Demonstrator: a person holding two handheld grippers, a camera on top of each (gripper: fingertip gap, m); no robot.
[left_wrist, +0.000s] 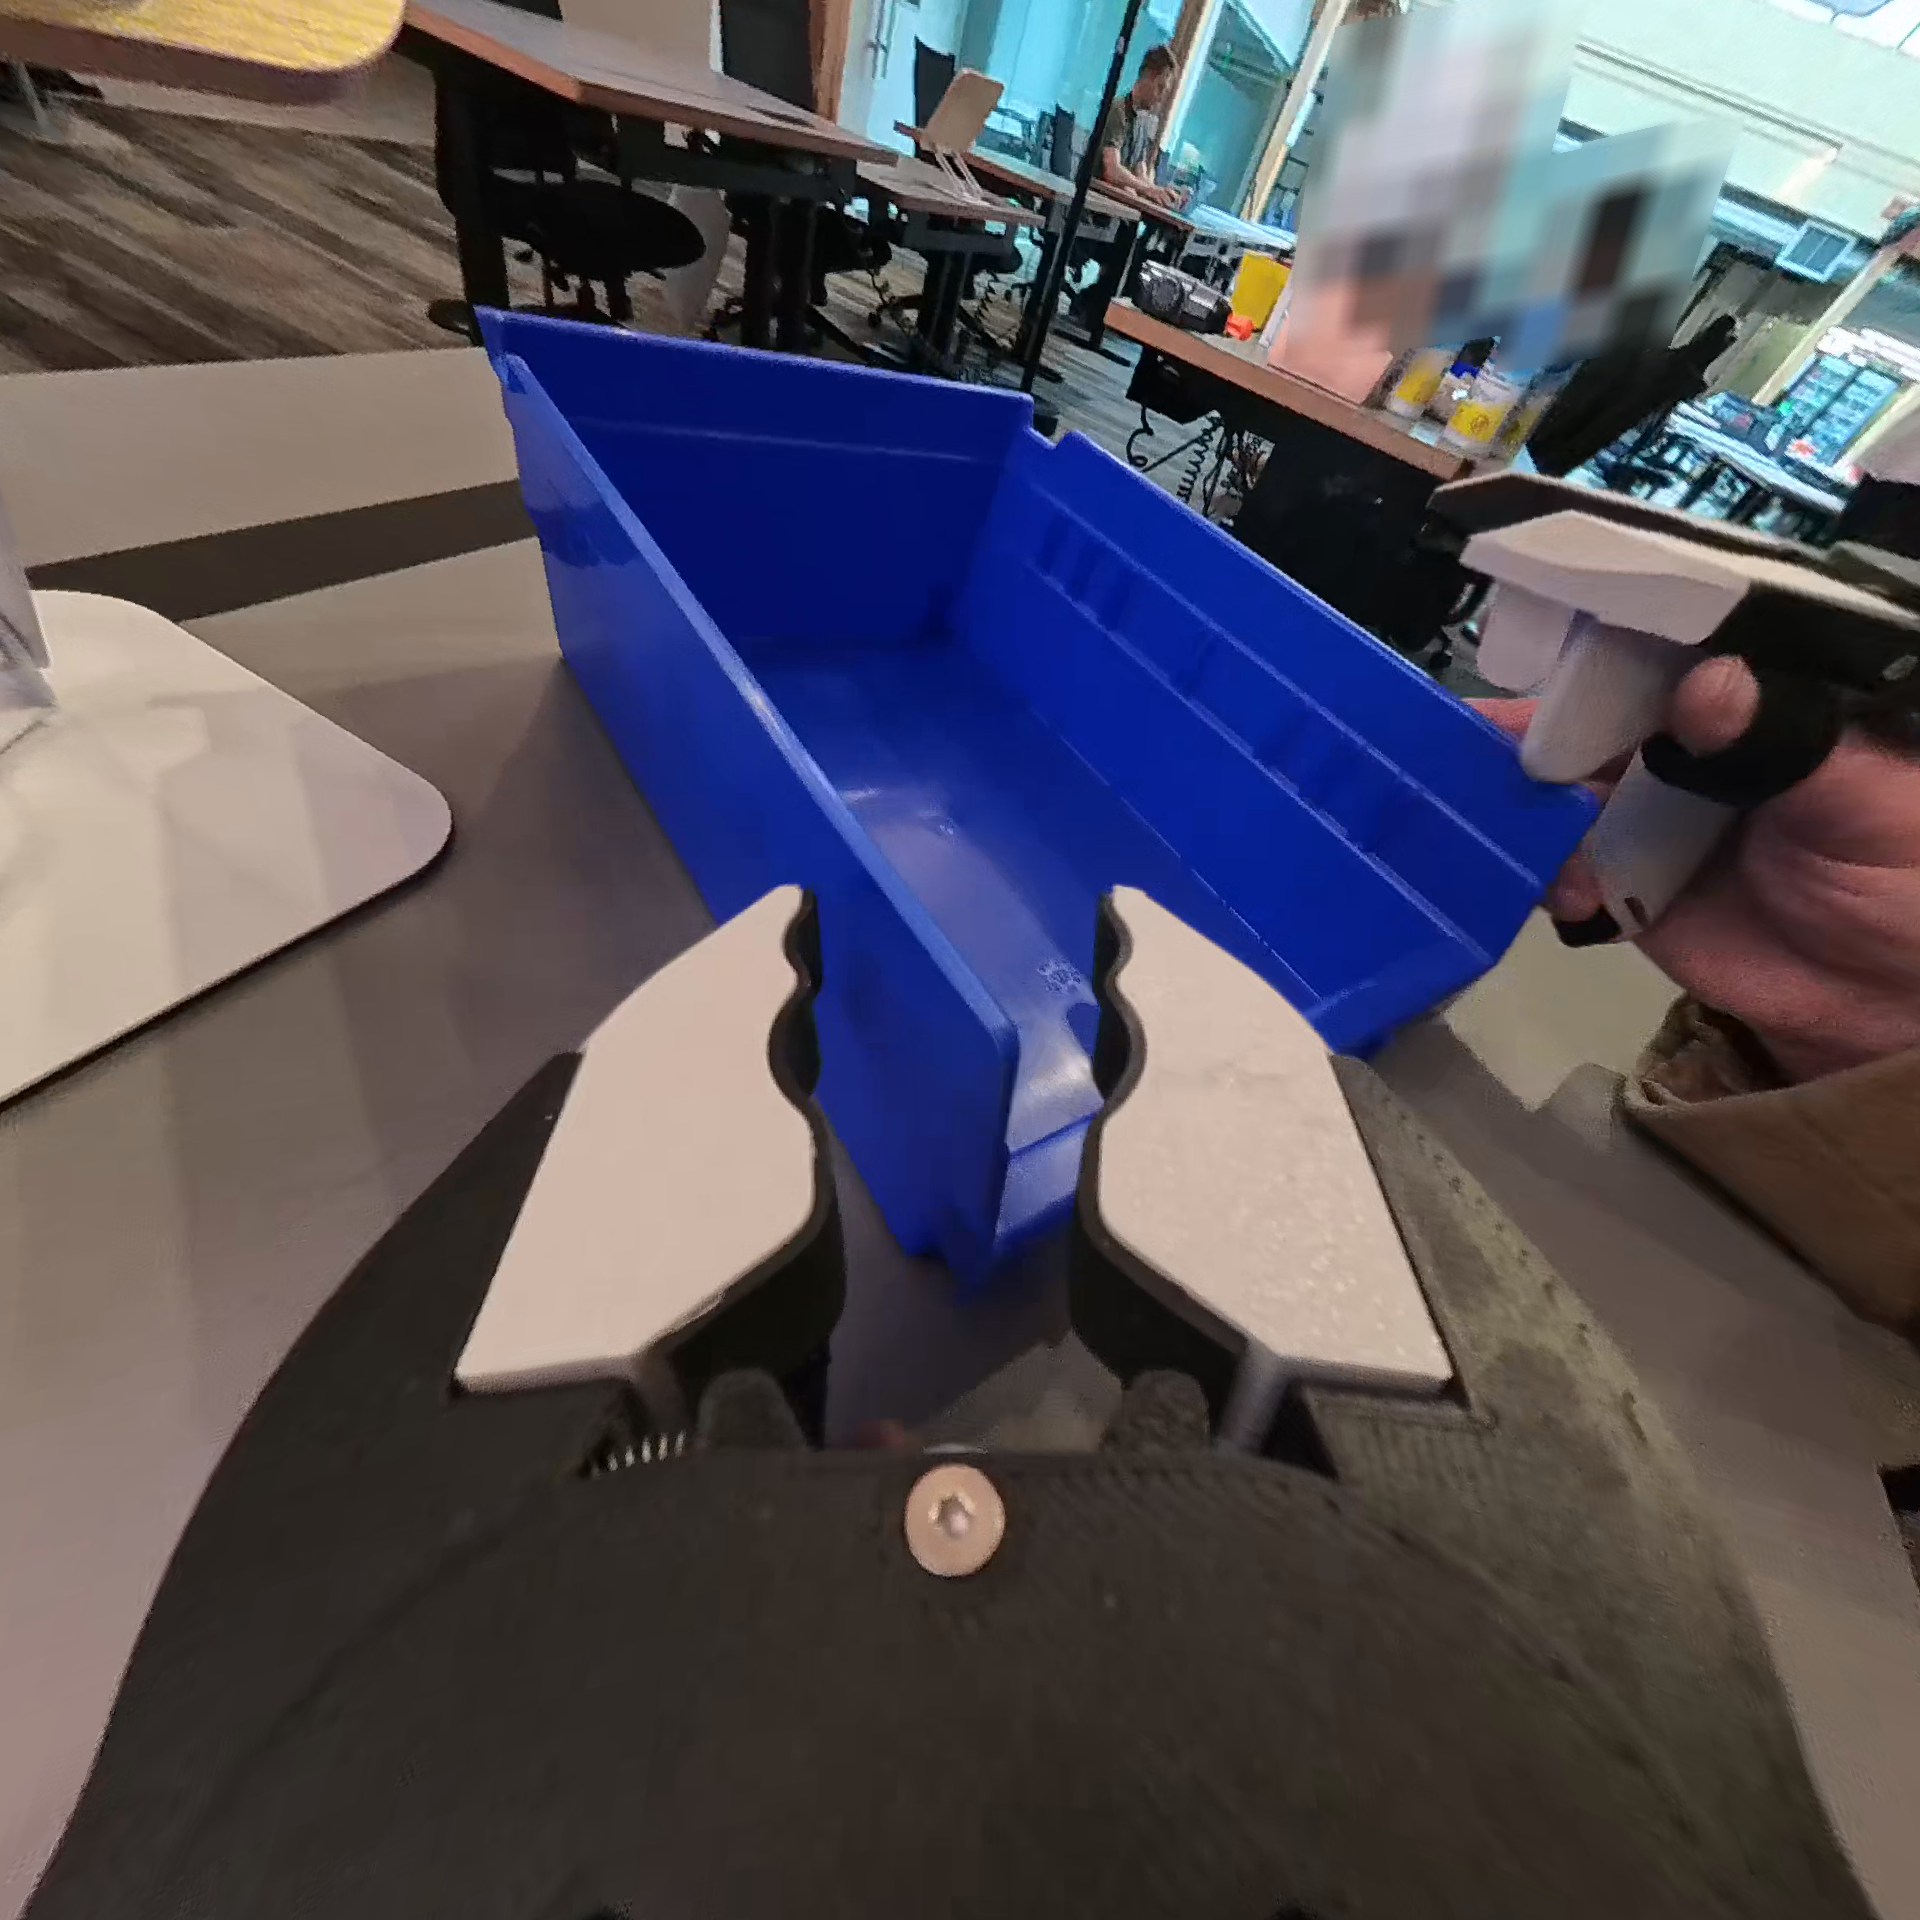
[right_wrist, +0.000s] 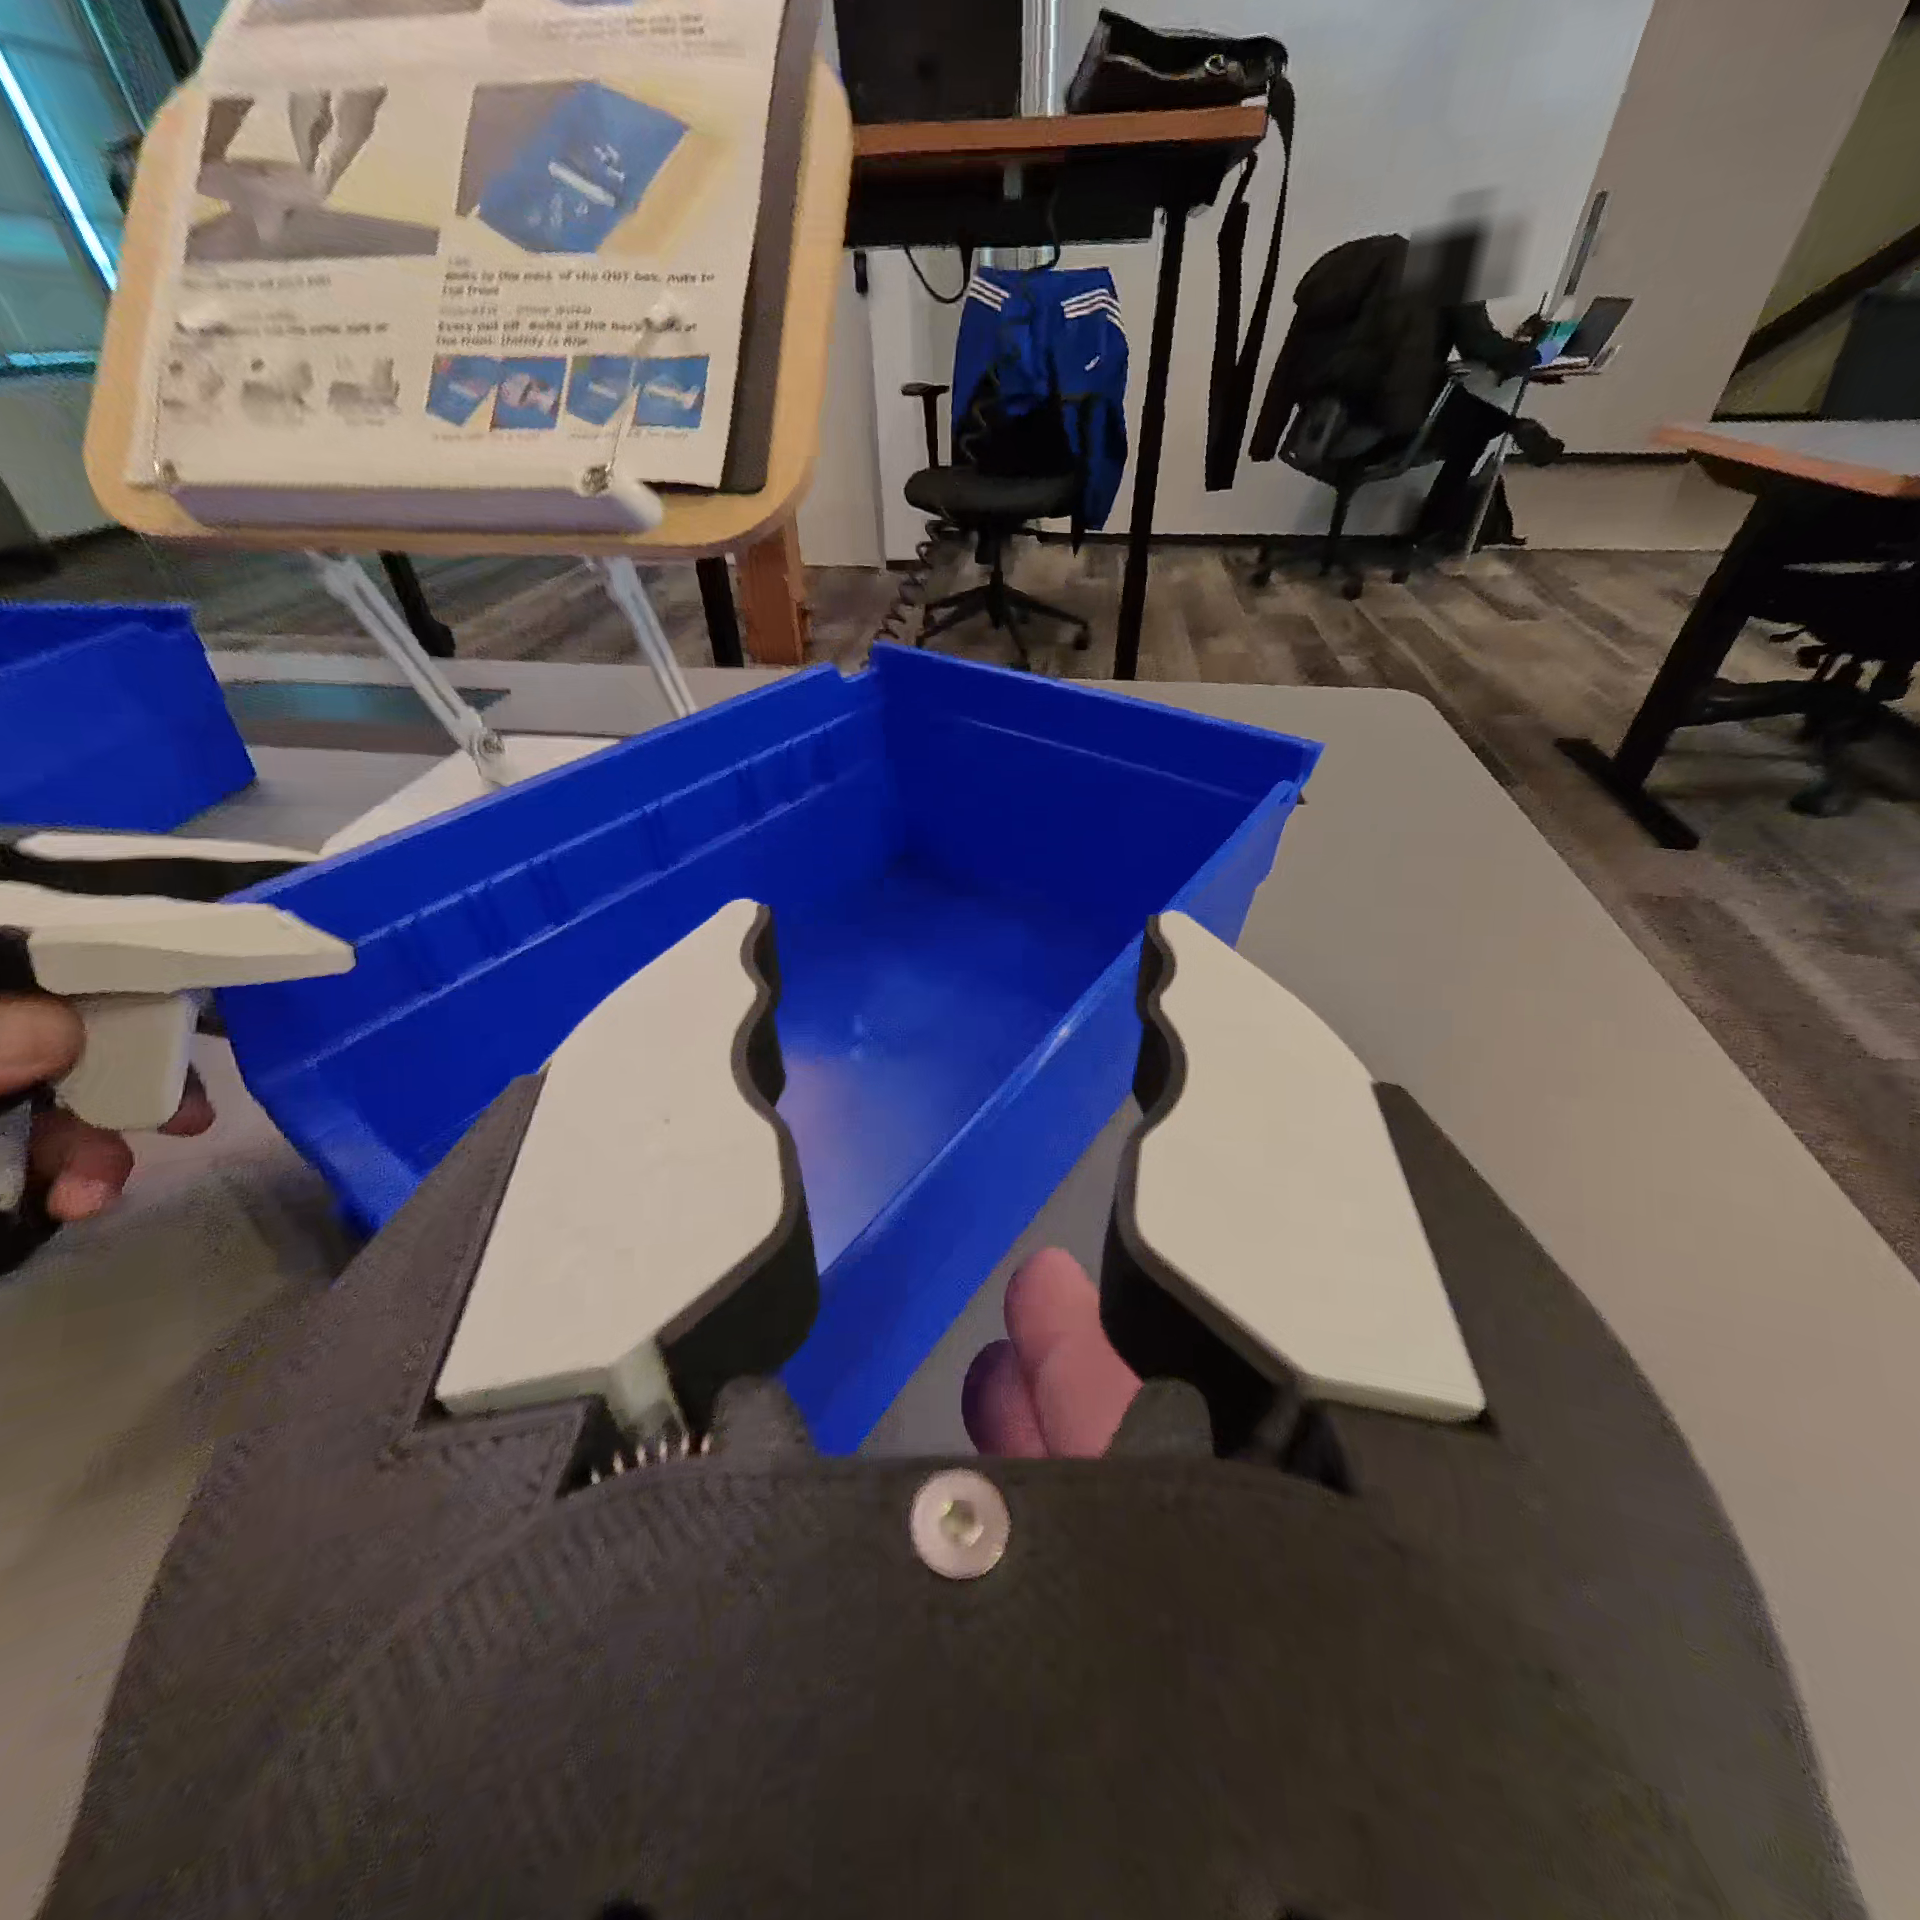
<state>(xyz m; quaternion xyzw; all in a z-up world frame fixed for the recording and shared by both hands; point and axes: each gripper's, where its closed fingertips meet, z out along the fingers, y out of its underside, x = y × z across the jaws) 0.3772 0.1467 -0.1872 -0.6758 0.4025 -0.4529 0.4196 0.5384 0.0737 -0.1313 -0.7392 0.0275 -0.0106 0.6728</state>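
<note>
Blue bin (left_wrist: 935, 790) sits empty on the grey table (left_wrist: 312, 1195), long axis running away from me, nothing inside in either view. Left gripper (left_wrist: 956, 997) is spread open, straddling the bin's near left wall at the corner, pads not pressing on it as far as I can tell. Right gripper (right_wrist: 956, 1023) also wide open, straddling the bin's right wall near its corner; no squeeze visible either. So: both positioned at the near end, no grasp made, bin flat on the table. Around it: second blue bin (right_wrist: 104, 707) off left, white stand base (left_wrist: 156, 831), tilted board with instruction sheet (right_wrist: 468, 239) behind.
</note>
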